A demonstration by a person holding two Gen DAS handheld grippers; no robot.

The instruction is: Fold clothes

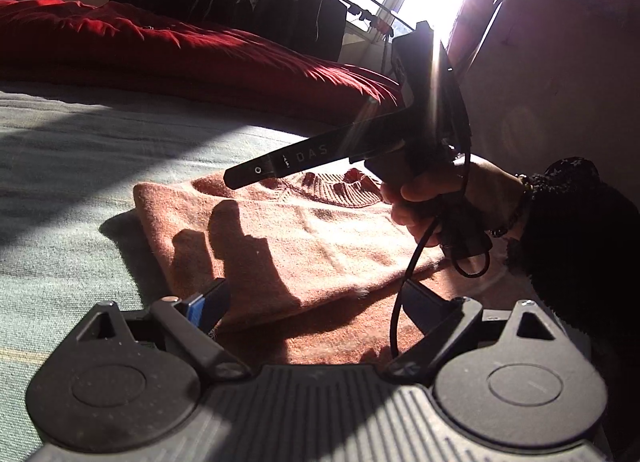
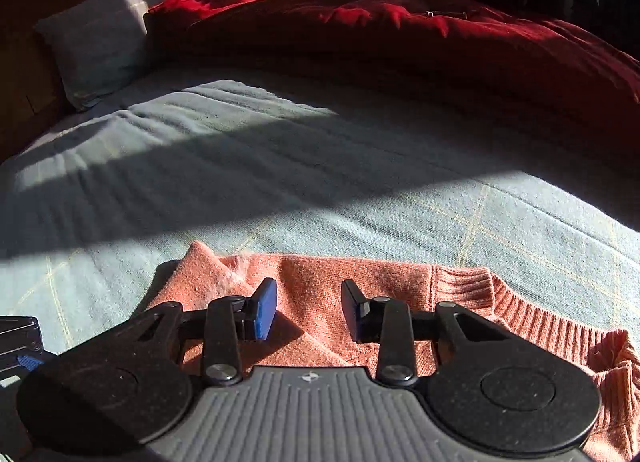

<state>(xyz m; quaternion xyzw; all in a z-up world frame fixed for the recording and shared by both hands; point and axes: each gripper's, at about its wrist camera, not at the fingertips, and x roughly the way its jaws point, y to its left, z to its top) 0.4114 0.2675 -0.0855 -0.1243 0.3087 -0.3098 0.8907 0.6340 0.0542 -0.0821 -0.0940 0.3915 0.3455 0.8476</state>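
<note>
On bed (image 2: 320, 190): both hand-held grippers (image 1: 316, 302) (image 2: 309, 310) spread, empty above sweater (image 2: 320, 286). Risk: snagging single layer, dragging fold loose.

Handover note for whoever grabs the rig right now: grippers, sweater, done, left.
Left gripper: open, empty, low over the near part of the sweater.
Right gripper: open, empty, over the sweater near its ribbed collar; the right hand grips its handle.
Sweater: orange knit, lying on the grey-green bed cover, one side already folded over the body. Red duvet bunched behind it, not part of the job.
Done: first fold, it seems.
Left: probably the other side and sleeve, then fold in half. Nothing is gripped, so regrasp first.
</note>
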